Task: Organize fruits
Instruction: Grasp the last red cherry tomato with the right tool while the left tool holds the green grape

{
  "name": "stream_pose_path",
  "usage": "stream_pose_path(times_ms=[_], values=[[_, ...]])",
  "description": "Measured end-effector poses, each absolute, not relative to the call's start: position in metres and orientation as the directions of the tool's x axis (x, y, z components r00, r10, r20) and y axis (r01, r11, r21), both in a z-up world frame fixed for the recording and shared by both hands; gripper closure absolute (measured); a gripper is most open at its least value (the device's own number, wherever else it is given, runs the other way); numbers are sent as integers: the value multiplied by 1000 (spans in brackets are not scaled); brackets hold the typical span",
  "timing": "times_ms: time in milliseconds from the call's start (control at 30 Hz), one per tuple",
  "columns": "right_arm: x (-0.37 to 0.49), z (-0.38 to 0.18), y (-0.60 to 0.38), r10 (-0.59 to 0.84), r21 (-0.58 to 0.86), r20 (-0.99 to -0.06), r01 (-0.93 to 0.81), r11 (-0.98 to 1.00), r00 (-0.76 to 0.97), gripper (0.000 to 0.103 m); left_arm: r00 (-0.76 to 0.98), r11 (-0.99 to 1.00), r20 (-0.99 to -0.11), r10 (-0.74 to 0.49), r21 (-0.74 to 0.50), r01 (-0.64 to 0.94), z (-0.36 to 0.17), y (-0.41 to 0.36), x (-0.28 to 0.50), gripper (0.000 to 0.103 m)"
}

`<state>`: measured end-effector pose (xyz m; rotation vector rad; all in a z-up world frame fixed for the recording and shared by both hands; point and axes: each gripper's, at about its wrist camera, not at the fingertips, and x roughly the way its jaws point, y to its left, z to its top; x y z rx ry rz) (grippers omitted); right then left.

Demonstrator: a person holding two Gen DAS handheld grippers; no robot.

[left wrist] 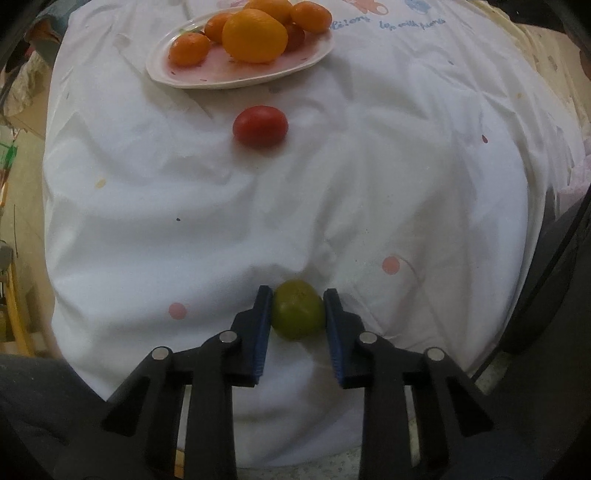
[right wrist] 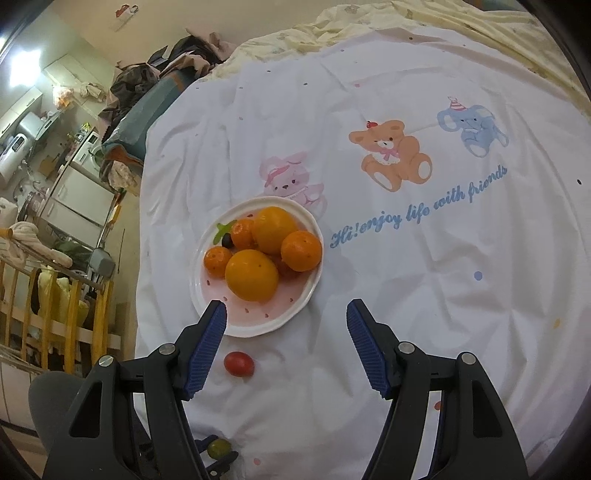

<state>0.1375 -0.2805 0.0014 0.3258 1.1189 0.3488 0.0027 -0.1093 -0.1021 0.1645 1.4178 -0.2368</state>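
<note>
My left gripper (left wrist: 297, 297) is shut on a small green fruit (left wrist: 298, 309) low over the white cloth; it also shows in the right wrist view (right wrist: 218, 448). A red tomato (left wrist: 260, 126) lies on the cloth between the green fruit and the plate; in the right wrist view the tomato (right wrist: 239, 363) sits just below the plate. The pink-and-white plate (left wrist: 192, 79) at the far end holds several oranges and tangerines (left wrist: 255, 36). My right gripper (right wrist: 286, 308) is open and empty, hovering above the plate's (right wrist: 258, 325) near rim.
The white cloth (right wrist: 406, 277) with printed bear, rabbit and elephant covers a bed. A wooden crib rail (right wrist: 55, 314) and cluttered furniture stand off the left edge. A yellowish blanket (right wrist: 406, 22) lies at the far side.
</note>
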Motion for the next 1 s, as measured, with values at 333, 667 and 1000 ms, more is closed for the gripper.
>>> stream_pose_path(times_ms=[333,667,1000], values=[[140,-3,-270,427,417,-822,-112,902,376,33,183,978,-975,-123,-87,190,-57,-78,33,80],[144,-54,-237,495,488,-852,-87,869,170,33,286,994,-953,-96,-77,76,-34,-20,98,80],[138,-114,-171,441,437,-897,-143,888,-1,48,295,992,-950,-97,-117,-48,-54,14,108,80]])
